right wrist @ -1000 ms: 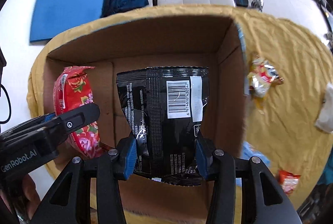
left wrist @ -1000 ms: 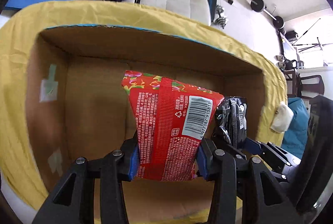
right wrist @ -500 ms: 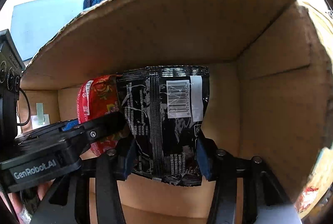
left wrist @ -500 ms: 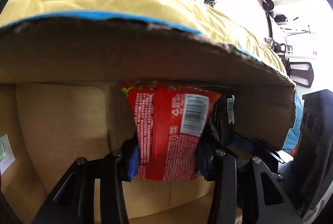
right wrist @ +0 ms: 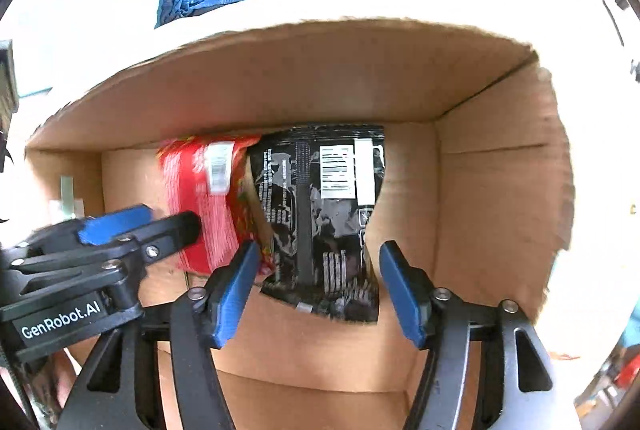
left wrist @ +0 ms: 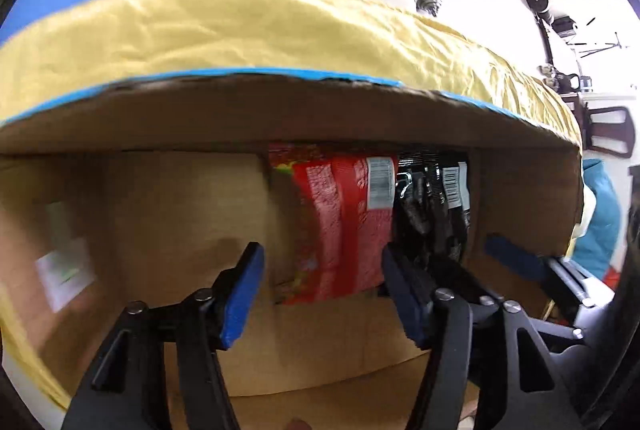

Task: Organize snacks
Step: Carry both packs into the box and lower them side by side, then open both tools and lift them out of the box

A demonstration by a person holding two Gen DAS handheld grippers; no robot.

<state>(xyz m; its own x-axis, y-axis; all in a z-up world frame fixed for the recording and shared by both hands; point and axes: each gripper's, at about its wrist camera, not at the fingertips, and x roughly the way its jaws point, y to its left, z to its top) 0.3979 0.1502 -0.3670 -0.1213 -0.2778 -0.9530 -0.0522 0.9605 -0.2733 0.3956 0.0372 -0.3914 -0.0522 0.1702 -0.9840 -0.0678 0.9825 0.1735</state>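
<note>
The left gripper [left wrist: 320,294] and right gripper [right wrist: 316,284] have just been opening; both blue-padded pairs stand spread, pads off the packets between them. The red foil snack packet [left wrist: 340,226] and black foil snack packet [right wrist: 320,214] lean side by side against the brown cardboard box's [right wrist: 500,190] far wall, seemingly delivered. Snacks outside are cut off, so what remains is unclear.
</note>
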